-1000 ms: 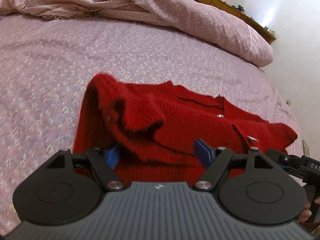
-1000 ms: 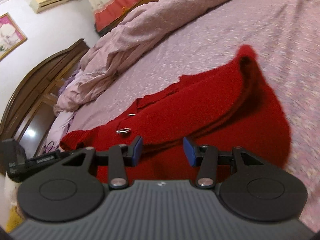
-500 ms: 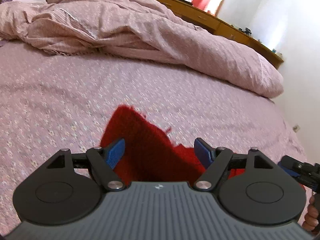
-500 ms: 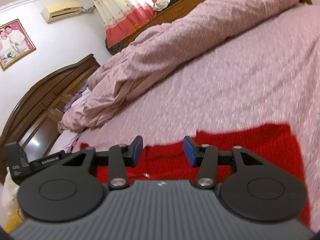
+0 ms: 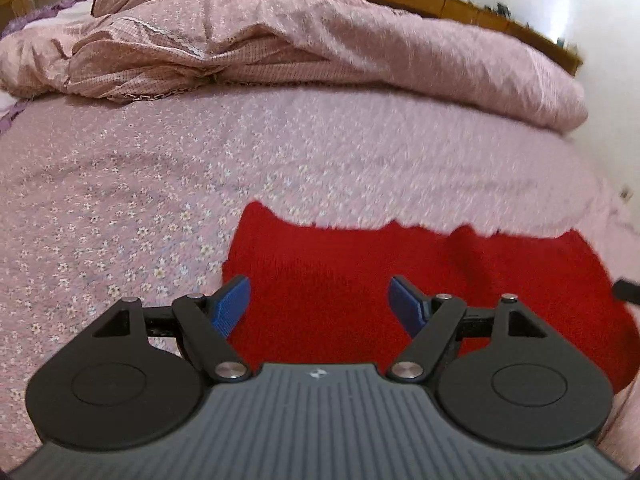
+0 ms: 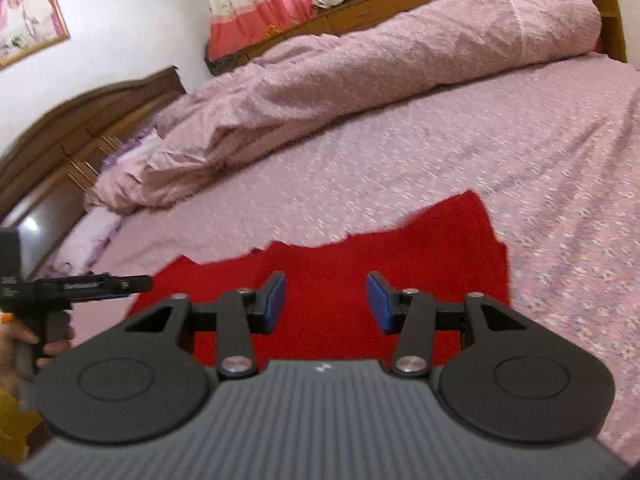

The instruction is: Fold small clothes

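A red knit garment (image 5: 400, 268) lies flat on the flowered pink bedsheet (image 5: 120, 208), its smooth side up and its far edge ragged. My left gripper (image 5: 320, 304) hovers over its left part, jaws wide open, nothing between the blue pads. In the right wrist view the same garment (image 6: 360, 248) spreads under my right gripper (image 6: 326, 302), which is open with an empty gap. The left gripper (image 6: 80, 284) shows there at the left edge, held by a hand (image 6: 48, 344). The garment's near edge is hidden behind both gripper bodies.
A crumpled pink duvet (image 5: 320, 52) is heaped along the far side of the bed. A dark wooden headboard (image 6: 80, 128) stands at the left, a wooden ledge with curtains (image 6: 360, 4) behind. Bare sheet (image 6: 560, 160) stretches to the right of the garment.
The raised fold of the red garment has dropped and it now lies flat, buttons out of sight. Both grippers have lifted and tipped up, so more of the bed and duvet shows.
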`<state>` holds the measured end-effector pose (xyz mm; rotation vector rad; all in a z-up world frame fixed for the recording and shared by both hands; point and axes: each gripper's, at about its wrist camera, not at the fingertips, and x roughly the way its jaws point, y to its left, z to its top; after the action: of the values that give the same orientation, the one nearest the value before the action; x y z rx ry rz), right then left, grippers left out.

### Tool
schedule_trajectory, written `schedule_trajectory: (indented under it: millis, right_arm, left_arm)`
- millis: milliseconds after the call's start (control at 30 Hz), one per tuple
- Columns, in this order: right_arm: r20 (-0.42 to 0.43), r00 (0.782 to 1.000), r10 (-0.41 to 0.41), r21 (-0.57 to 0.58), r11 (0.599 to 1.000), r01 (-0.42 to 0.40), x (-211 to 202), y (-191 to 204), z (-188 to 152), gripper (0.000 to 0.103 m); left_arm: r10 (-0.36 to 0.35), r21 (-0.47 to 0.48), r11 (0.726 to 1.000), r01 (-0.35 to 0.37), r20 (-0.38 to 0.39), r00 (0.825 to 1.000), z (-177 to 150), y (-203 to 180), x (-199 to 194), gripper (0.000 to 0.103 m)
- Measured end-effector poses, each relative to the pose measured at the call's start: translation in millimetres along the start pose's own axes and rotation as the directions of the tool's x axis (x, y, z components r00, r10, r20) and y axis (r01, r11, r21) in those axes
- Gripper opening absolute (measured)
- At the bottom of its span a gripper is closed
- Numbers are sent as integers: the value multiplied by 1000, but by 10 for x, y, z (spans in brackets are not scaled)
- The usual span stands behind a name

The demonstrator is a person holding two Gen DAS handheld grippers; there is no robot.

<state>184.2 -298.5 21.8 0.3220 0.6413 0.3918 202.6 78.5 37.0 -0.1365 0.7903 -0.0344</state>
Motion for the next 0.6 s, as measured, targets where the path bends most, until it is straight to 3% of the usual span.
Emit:
schedule_trajectory:
  millis: [200,300,367,433,500,600]
  right_arm:
    - [-5,993,-121,-120,986,120,187,36,-46,49]
    - [-23,989,-144,-156,978,138,331,6,-18,49]
    - [-55,983,-173,-228,961,156,474,36,-19,46]
    - [-56,956,-289,-348,903,253,639,81,-83,45]
    - [3,919,-394,-433,828,356,768,52,-176,46]
    - [17,901,-434,-319,852,416,774,-110,-133,46]
  left_arm:
    - [-14,31,999,14,-29,999,-66,-84,173,80]
    - [-42,78,996,46,-48,998,-27,-155,322,80]
    - [39,136,990,-32,-51,998,-35,-219,450,80]
    - [119,185,977,-111,-36,992,-50,-248,573,81]
    - [132,180,976,-125,-29,991,-47,-213,660,82]
    - [151,155,977,-145,-26,988,-9,-171,704,82]
